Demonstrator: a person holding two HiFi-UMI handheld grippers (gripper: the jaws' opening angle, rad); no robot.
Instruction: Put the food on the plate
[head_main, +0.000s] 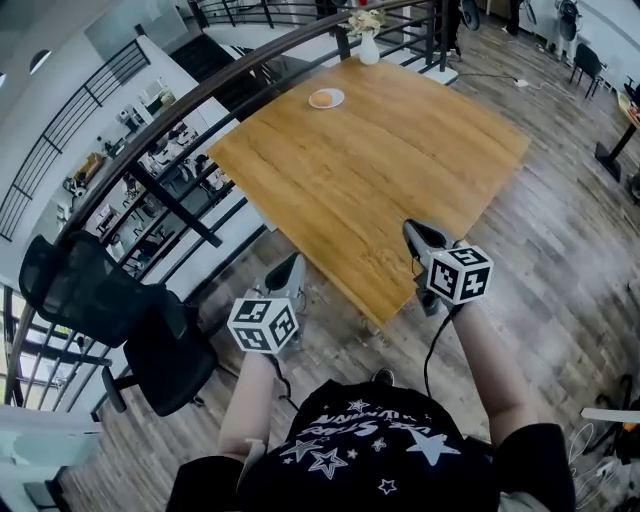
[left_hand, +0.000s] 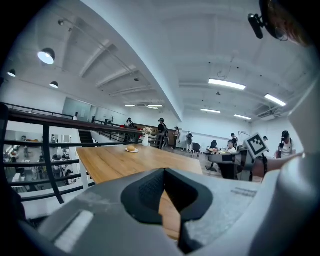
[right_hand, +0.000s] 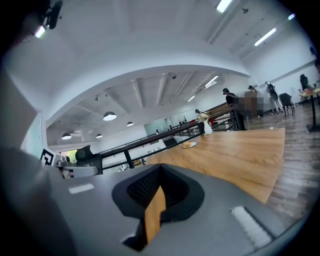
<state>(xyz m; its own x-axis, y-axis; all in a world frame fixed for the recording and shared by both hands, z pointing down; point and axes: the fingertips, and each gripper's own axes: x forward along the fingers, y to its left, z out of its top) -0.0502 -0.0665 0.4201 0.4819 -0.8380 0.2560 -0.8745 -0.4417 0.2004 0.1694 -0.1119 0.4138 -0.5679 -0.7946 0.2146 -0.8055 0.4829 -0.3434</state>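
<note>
Fingers of the left gripper (head_main: 295, 262) are pressing tip to tip with nothing between them, and the right gripper (head_main: 413, 231) is doing the same, pads meeting and gripping nothing. Both are hovering in the air by the near corner of the wooden table (head_main: 380, 170), just in front of the standing person. The food, what looks like a round golden bread roll (head_main: 322, 98), is already sitting on a small white plate (head_main: 338, 96) at the far side of the table, near a white vase (head_main: 369, 48) of flowers and well apart from both grippers. Judging from this, the roll is either placed already or waiting to be handled again. If it is to be moved, the person is likely needing to walk round or lean well across first. It would help to be spreading the jaws before arriving, coming down over the roll from above. Squeezing only lightly would be avoiding crushing the soft bread.
</note>
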